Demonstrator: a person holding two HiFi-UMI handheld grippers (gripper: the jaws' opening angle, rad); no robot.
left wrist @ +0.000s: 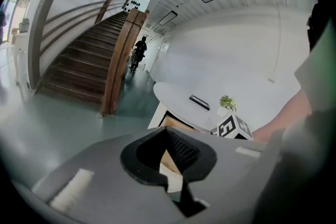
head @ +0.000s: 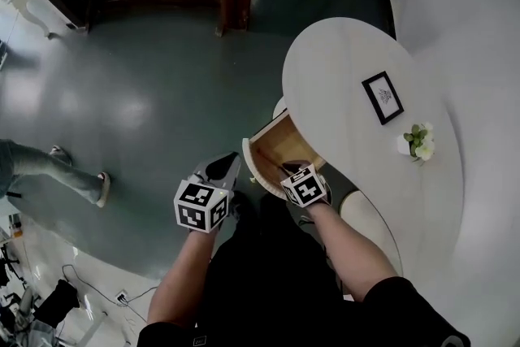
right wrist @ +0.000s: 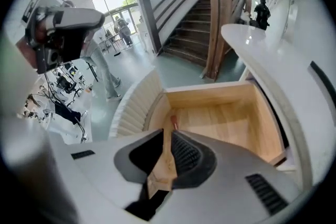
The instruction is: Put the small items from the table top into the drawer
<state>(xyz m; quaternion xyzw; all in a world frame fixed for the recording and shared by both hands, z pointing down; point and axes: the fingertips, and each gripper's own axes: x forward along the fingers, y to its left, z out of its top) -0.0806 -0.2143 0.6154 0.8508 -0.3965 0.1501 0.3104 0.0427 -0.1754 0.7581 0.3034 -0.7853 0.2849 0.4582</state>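
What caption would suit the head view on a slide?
Left hand-held gripper and right hand-held gripper poised at a white table's open wooden drawer; framed picture and plant on top.

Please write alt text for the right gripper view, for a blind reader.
Closed, empty tongs of the right gripper hang above an open light wooden drawer holding a small reddish item. A white rounded table top lies at right; a wooden staircase rises behind.

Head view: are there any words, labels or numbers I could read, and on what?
None can be read in any view.
The picture frame on the table: dark print, too small to read.
The left cube and right cube: black-and-white squares, no words.
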